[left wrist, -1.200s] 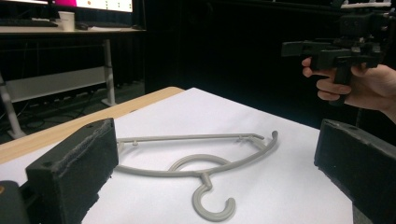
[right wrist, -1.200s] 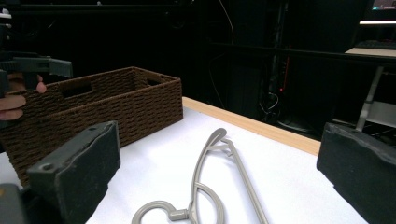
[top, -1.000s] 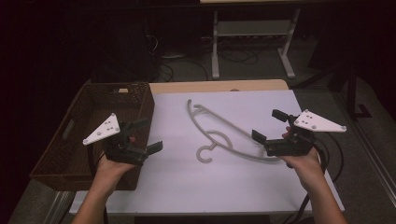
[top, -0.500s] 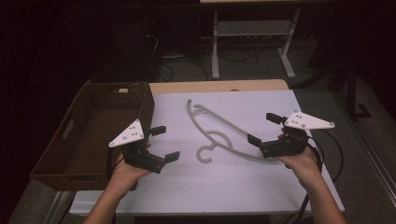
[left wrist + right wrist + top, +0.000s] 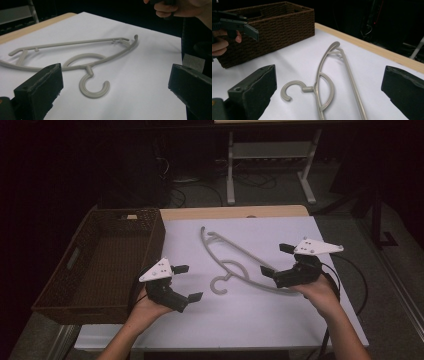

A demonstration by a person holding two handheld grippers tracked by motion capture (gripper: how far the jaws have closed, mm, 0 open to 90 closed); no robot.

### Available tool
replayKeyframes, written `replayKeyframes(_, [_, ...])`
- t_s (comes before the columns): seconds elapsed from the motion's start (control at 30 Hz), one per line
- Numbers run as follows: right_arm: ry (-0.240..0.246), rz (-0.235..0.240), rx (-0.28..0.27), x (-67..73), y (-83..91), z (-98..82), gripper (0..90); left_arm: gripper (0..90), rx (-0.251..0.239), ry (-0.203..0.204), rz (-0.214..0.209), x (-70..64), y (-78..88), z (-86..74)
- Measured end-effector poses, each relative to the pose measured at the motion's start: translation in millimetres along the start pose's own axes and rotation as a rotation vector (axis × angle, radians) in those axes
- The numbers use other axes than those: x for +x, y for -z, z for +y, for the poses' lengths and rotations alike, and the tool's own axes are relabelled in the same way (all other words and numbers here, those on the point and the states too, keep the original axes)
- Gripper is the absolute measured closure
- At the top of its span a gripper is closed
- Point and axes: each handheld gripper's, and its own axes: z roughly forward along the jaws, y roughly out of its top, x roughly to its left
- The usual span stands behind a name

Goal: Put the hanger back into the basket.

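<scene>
Both tools gape wide and hold nothing: the left tool (image 5: 188, 282) hovers beside the wicker basket (image 5: 80, 290), the right tool (image 5: 277, 259) over the desk's (image 5: 280, 320) right side. Between them the grey hanger (image 5: 235, 265) lies flat.

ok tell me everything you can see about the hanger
The hanger is a single grey piece, plastic by the look of it, lying flat on the white table cover. It has a curved shoulder bar, a thinner straight bar with small notches, a half-ring under the neck, and an open hook pointing toward the person. It sits between the left gripper and the right gripper; both are open and neither is gripping it.
</scene>
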Motion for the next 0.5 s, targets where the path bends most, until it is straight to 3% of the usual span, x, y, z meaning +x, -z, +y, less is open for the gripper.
replayKeyframes(0.17, [0.012,0.030,0.037,-2.1,-8.8,-0.9,4.9,0.0,0.027,-0.004,-0.014,-0.4,-5.0,-6.6])
replayKeyframes(0.5, [0.010,0.064,0.107,-3.0,-26.4,-3.1,10.0,0.0,0.032,0.000,-0.020,-1.1,-6.2,-11.5])
